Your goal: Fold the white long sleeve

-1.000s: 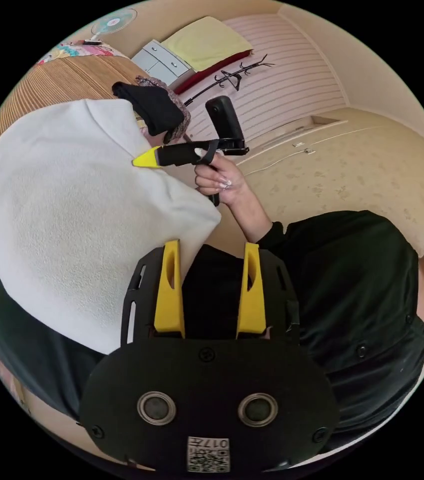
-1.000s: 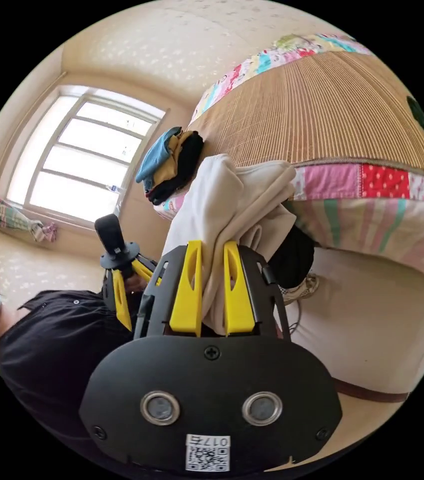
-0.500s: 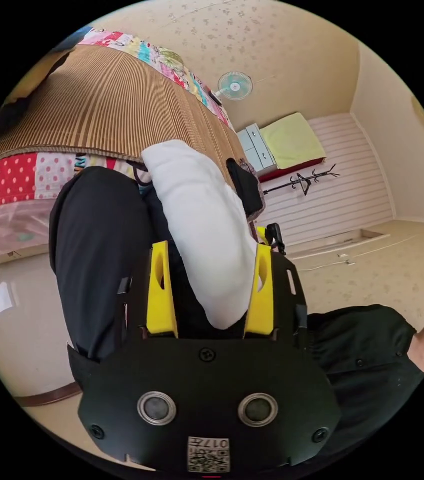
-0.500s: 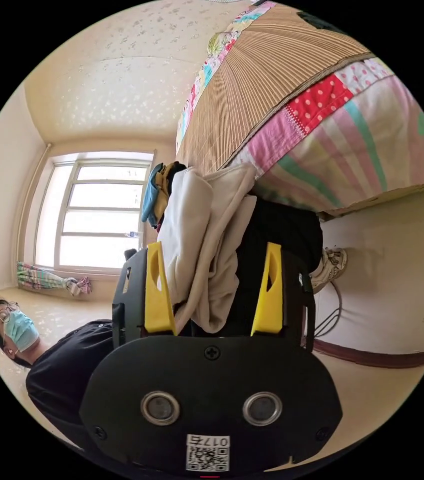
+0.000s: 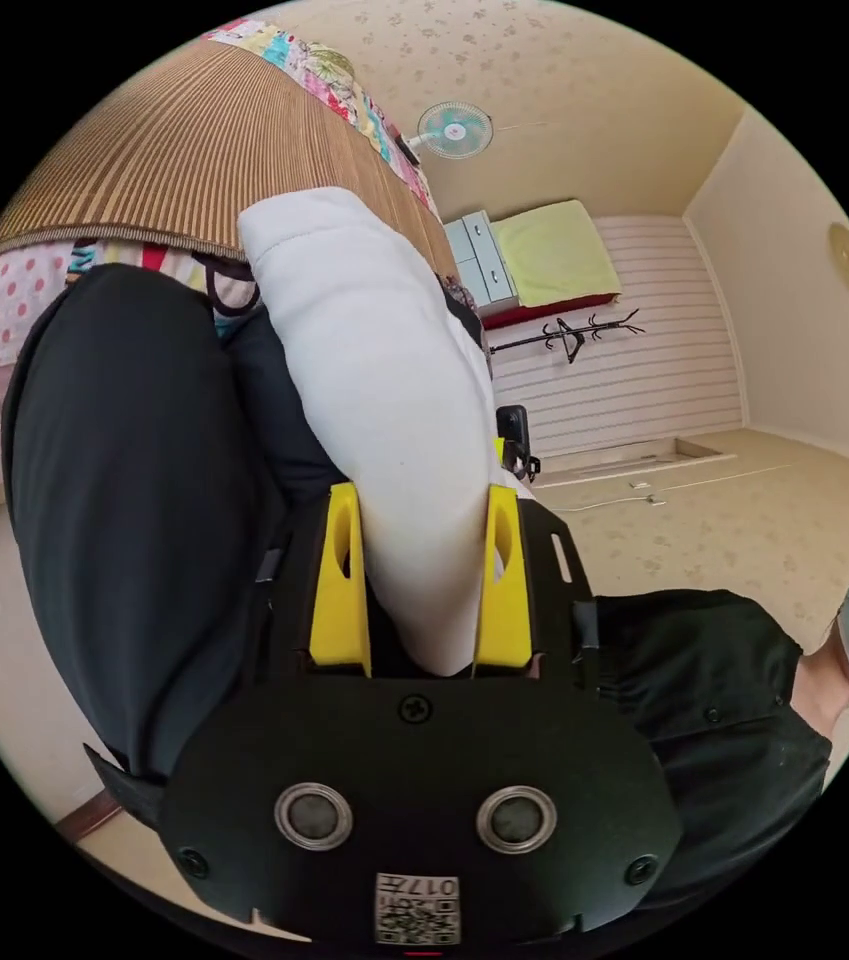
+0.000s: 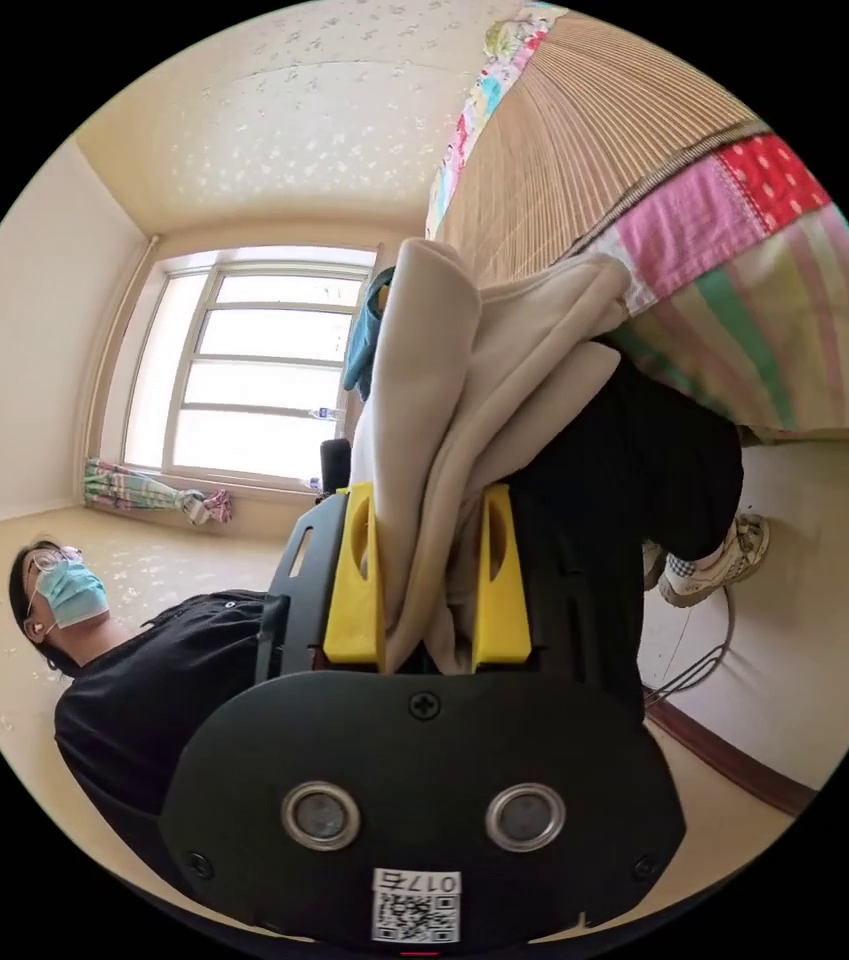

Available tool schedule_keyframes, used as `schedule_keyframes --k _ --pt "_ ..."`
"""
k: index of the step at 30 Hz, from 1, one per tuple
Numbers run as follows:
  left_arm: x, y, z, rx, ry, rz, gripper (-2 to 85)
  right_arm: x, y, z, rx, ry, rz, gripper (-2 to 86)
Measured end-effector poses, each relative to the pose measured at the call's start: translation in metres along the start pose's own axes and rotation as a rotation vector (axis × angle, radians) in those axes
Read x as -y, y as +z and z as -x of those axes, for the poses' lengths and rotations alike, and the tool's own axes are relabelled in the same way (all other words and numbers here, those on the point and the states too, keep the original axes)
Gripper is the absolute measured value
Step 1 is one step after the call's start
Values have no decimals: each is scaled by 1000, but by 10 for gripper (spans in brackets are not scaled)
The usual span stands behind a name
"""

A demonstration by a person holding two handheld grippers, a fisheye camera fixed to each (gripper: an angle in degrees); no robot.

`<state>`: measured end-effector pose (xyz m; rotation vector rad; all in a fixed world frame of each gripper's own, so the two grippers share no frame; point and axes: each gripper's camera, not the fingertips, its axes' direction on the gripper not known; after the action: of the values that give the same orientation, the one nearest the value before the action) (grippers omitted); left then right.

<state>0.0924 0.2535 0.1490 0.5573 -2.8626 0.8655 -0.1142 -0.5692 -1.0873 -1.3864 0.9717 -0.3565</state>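
Note:
The white long sleeve (image 5: 384, 380) is a thick folded bundle that hangs off the bed's edge in front of the person's black trousers (image 5: 134, 480). In the left gripper view my left gripper (image 5: 423, 497) is shut on one end of the bundle, both yellow jaws pressing the cloth. In the right gripper view the same garment (image 6: 464, 380) looks cream and layered, and my right gripper (image 6: 427, 493) is shut on its other end. A bit of the other gripper (image 5: 514, 440) peeks out behind the cloth.
The bed has a bamboo mat (image 5: 174, 150) over a patchwork quilt (image 6: 754, 280). A fan (image 5: 454, 128), drawers (image 5: 479, 265) and a coat rack (image 5: 564, 335) stand behind. Folded clothes (image 6: 364, 330) lie near the window (image 6: 244, 370). The person's shoe (image 6: 714, 565) and a cable rest on the floor.
Half a second ago both pairs of jaws stood wide apart around the bundle; now both have closed on it. Both views have shifted with the hands.

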Motion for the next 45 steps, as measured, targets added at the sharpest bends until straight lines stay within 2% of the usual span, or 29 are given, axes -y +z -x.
schedule_keyframes --k 6,13,20,23,26,29,34,38,40,45 --pt "1 -80 -72 58 148 -207 167 61 41 99 -22 -267 69 138" --pt "-3 -278 -141 269 250 -528 168 175 183 232 15 -516 136 139" --pt "21 -472 -143 481 67 -706 176 281 387 332 -35 -548 157 141" --pt "43 -519 -102 621 -113 -739 168 324 459 325 -135 -462 144 139" --pt "45 -516 -49 673 -272 -693 161 331 496 283 -359 -341 138 107" --pt "26 -481 -17 639 -256 -689 160 297 483 250 -389 -427 131 84" --pt "-18 -422 -21 643 -158 -806 166 228 396 185 -568 -479 71 70" --pt "-69 -350 -60 575 8 -947 146 161 277 102 -751 -322 -14 63" --pt "-85 -311 -68 547 54 -962 142 131 215 69 -842 -216 -78 58" --pt "-81 -209 -64 607 35 -785 137 52 39 20 -1130 124 -318 51"
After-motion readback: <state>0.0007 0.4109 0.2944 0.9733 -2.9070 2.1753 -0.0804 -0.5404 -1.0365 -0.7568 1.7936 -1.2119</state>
